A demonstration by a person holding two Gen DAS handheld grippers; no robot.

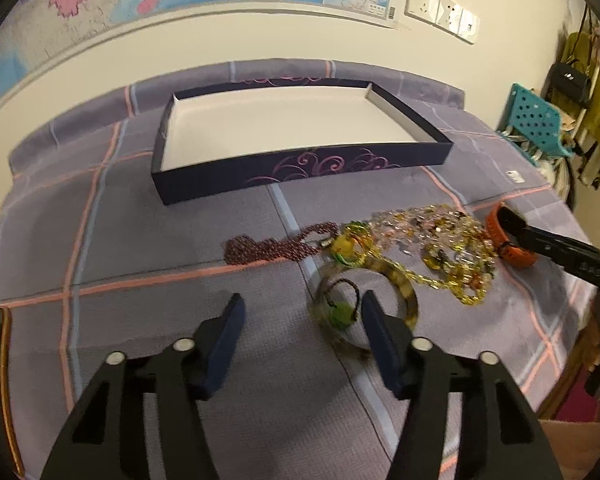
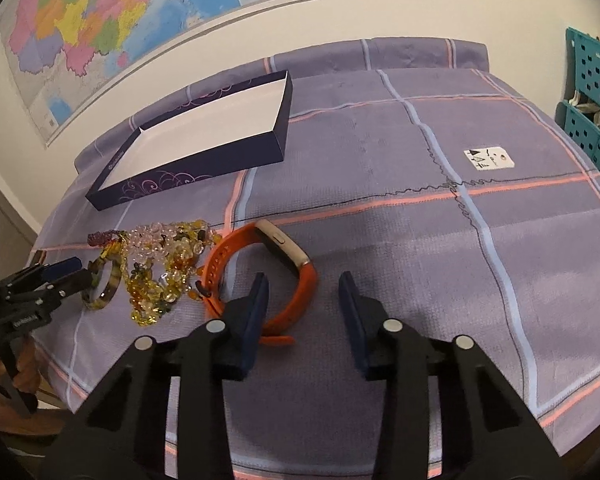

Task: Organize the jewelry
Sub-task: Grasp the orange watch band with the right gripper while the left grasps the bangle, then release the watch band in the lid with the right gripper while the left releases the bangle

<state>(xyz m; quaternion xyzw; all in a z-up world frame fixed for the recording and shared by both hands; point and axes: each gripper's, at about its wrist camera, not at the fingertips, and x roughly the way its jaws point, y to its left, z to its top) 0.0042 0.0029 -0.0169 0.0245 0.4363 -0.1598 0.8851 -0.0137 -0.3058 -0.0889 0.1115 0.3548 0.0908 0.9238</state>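
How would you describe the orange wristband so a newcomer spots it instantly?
Start at the dark shallow box on the purple checked cloth. Nearer the camera lies the jewelry heap; the orange wristband lies at its right edge. It alone is a smooth strap with a beige module, not beads.

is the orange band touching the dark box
Apart. The right wrist view shows bare purple cloth between the orange band and the dark box.

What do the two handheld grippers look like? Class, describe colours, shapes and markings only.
Both the left gripper and the right gripper share one design: matte black angular linkage arms with triangular cut-outs, round silver pivot discs at the joints, and dark blue wedge-shaped fingers. Small white lettering, unreadable, marks the body. No cables or sleeves show.
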